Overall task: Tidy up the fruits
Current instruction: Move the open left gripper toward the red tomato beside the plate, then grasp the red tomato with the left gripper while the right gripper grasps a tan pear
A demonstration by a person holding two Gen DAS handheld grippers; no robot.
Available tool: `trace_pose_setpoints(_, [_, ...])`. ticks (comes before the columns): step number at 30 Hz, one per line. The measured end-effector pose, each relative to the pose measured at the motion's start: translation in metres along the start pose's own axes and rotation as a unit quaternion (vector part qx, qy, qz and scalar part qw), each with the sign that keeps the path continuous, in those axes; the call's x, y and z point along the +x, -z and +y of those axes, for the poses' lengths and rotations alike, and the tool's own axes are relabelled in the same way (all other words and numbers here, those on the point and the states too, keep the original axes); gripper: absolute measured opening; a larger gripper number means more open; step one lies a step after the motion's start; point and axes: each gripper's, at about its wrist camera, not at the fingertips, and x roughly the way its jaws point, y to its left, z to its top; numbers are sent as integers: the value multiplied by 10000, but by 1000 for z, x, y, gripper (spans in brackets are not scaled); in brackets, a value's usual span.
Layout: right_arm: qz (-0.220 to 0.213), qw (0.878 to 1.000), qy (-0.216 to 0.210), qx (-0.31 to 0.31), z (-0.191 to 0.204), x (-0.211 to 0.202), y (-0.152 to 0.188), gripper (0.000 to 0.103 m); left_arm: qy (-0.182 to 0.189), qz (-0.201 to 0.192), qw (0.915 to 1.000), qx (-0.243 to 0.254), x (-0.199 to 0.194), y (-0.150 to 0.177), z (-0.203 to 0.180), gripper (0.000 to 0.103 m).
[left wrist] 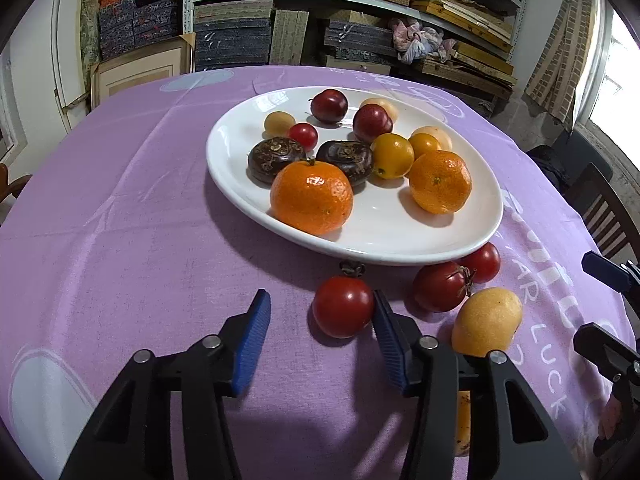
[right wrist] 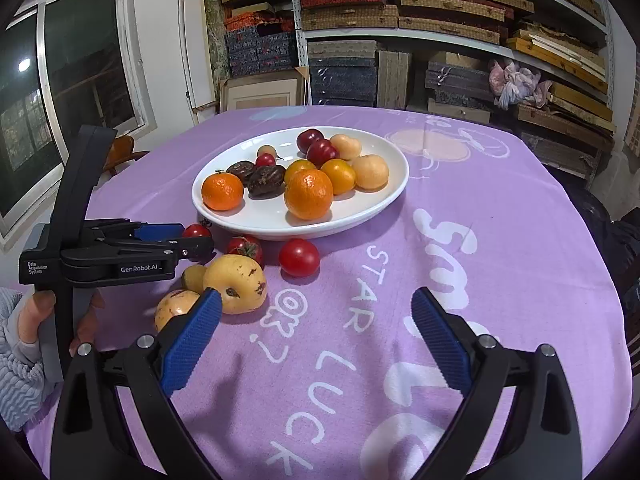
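A white oval plate (left wrist: pixel 420 236) (right wrist: pixel 360 212) on the purple cloth holds two oranges, plums, yellow and dark fruits. My left gripper (left wrist: pixel 320 312) (right wrist: pixel 188 236) is open just in front of the plate; a red tomato (left wrist: pixel 343 306) (right wrist: pixel 196 231) sits between its fingertips, touching the right pad. Two more tomatoes (left wrist: pixel 440 286) (left wrist: pixel 482 262) and a yellow fruit (left wrist: pixel 486 322) (right wrist: pixel 236 284) lie to its right. My right gripper (right wrist: pixel 316 308) is open and empty over the cloth, its left pad next to the yellow fruits.
Two smaller yellow fruits (right wrist: pixel 176 308) (right wrist: pixel 194 278) lie by the big one. A loose tomato (right wrist: pixel 299 258) sits before the plate rim. Shelves with stacked boxes (right wrist: pixel 400 40) stand behind the table. A chair (left wrist: pixel 608 208) is at the right.
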Motion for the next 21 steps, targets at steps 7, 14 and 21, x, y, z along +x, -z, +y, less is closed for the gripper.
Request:
trace_pose_setpoints(7, [52, 9997, -209, 73, 0, 4, 1, 89, 60, -4, 9998, 165, 2, -1, -9, 38])
trace_pose_setpoints(14, [287, 9961, -784, 284, 1, 19, 3, 54, 124, -30, 9996, 242, 5, -5, -14, 30])
trace_pose_setpoints(21, [371, 9892, -1304, 562, 10, 30, -4, 52, 146, -90, 9997, 170, 0, -2, -9, 30])
